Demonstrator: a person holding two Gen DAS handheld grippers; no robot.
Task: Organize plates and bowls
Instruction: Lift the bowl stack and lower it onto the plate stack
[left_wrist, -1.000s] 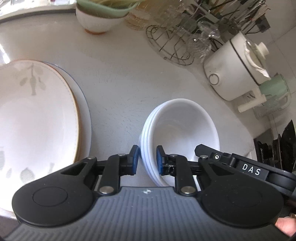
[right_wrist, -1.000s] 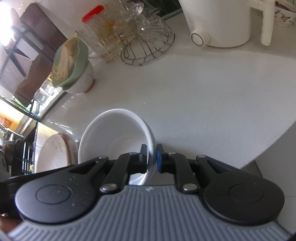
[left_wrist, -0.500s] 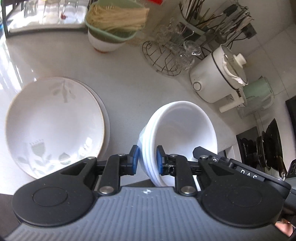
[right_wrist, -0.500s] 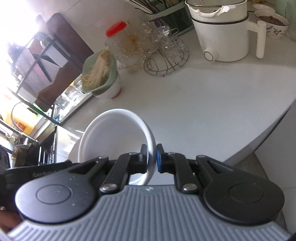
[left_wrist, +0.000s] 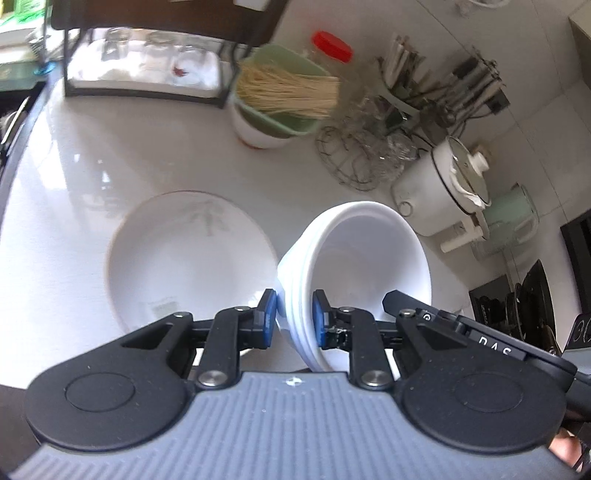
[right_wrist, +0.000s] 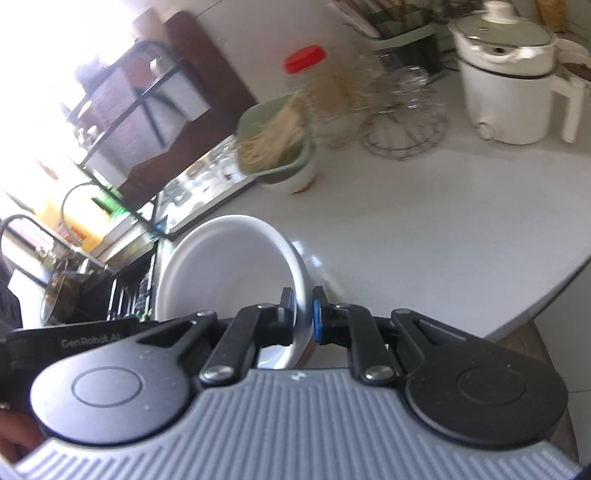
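Note:
A stack of white bowls (left_wrist: 354, 258) hangs tilted above the white counter (left_wrist: 110, 155). My left gripper (left_wrist: 294, 321) is shut on the stack's near left rim, with blue pads on both sides of the wall. In the right wrist view my right gripper (right_wrist: 303, 317) is shut on the right rim of the same stack of bowls (right_wrist: 229, 273). The black housing of the right gripper (left_wrist: 480, 338) shows at the stack's right side. Two stacked plates with a grey leaf pattern (left_wrist: 184, 258) lie on the counter, left of and below the bowls.
At the back stand a green colander of noodles on a white bowl (left_wrist: 284, 99), a red-lidded jar (left_wrist: 332, 44), a wire rack of glasses (left_wrist: 362, 155), a white electric pot (left_wrist: 443, 192) and a mint kettle (left_wrist: 513, 214). A black-framed shelf (left_wrist: 147, 74) is at back left. The counter's edge (right_wrist: 535, 310) curves at the right.
Both grippers have risen with the bowl stack between them, lifting it off the counter. The plates and the back row now look smaller and farther below.

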